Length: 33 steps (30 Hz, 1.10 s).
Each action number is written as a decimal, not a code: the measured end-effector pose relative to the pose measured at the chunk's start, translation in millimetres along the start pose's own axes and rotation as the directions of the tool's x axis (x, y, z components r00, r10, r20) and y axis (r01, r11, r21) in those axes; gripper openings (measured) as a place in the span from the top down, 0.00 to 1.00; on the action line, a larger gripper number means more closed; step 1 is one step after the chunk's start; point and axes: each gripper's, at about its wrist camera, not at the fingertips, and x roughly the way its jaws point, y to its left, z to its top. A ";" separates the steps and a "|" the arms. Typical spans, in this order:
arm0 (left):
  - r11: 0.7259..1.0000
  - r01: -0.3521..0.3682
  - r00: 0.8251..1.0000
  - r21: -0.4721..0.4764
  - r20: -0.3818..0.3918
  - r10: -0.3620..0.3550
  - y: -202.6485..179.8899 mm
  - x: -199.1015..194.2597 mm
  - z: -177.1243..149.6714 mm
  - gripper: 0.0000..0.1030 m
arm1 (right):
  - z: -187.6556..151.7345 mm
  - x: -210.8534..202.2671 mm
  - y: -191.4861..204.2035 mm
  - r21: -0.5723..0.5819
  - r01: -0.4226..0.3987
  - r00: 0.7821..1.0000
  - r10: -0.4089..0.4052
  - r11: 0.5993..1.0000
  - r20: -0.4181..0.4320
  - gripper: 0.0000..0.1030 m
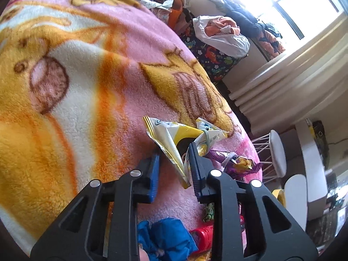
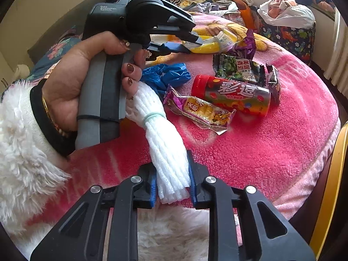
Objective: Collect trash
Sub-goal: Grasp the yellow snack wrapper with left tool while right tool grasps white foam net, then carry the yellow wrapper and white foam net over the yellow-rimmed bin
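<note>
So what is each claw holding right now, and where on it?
Left claw: the yellow and white wrapper, by its lower edge. Right claw: the white foam net, by its near end.

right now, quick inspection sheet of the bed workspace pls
surface: pink and yellow fleece blanket on a bed.
job's things: white foam net bundle; yellow and white snack bag; red candy tube; green pea packet; purple snack wrapper; crumpled blue plastic.
clutter: white bag of clothes and piled laundry beyond the bed.
grippers: right gripper shut on the foam net bundle; left gripper straddles the snack bag's edge, one pad touching, grip not certain.
cables: nothing seen.
surroundings: bright window, curtain, white stool.
</note>
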 end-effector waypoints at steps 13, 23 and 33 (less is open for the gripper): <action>0.999 0.046 0.991 0.030 0.123 -0.049 -17.3 -57.5 -4.6 0.85 | -8.5 -26.3 -0.7 -0.023 -0.048 0.995 0.050 0.999 0.086 0.82; 0.997 0.020 0.978 0.068 0.207 -0.034 -23.5 -100.1 -8.2 0.85 | -17.4 -55.4 1.0 -0.015 -0.042 0.982 0.044 0.999 0.182 0.83; 0.996 0.028 0.971 0.091 0.234 -0.048 -29.9 -117.9 -12.8 0.85 | -18.6 -74.9 -6.1 0.010 -0.009 0.964 0.006 1.000 0.265 0.83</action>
